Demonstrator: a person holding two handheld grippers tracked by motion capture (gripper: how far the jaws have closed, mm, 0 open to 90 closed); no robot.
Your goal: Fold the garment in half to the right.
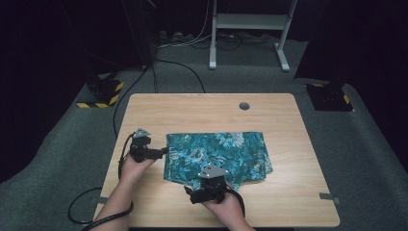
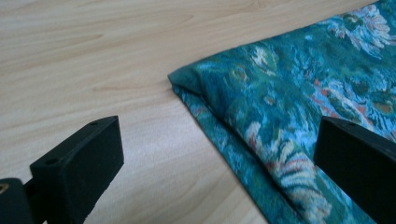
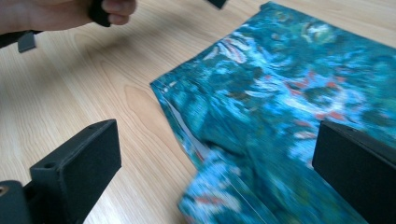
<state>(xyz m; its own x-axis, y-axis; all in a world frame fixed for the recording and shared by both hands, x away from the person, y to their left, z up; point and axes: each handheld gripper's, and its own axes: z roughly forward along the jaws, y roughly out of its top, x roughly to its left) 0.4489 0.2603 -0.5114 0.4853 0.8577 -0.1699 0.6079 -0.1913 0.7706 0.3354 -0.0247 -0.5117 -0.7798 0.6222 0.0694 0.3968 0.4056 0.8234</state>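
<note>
A person's right gripper (image 1: 192, 196), near the table's (image 1: 202, 107) front edge, has its jaws spread wide and empty over the near edge of a folded teal floral cloth (image 1: 216, 154). In the right gripper view the cloth (image 3: 280, 116) lies flat with layered edges showing at its near left corner. The left gripper (image 1: 163, 152), jaws likewise wide apart and empty, points at the cloth's left edge; its own view shows the cloth (image 2: 299, 102) printed with pale and red flowers, a corner folded thick. The cloth sits at mid-table. No lettering is legible anywhere.
</note>
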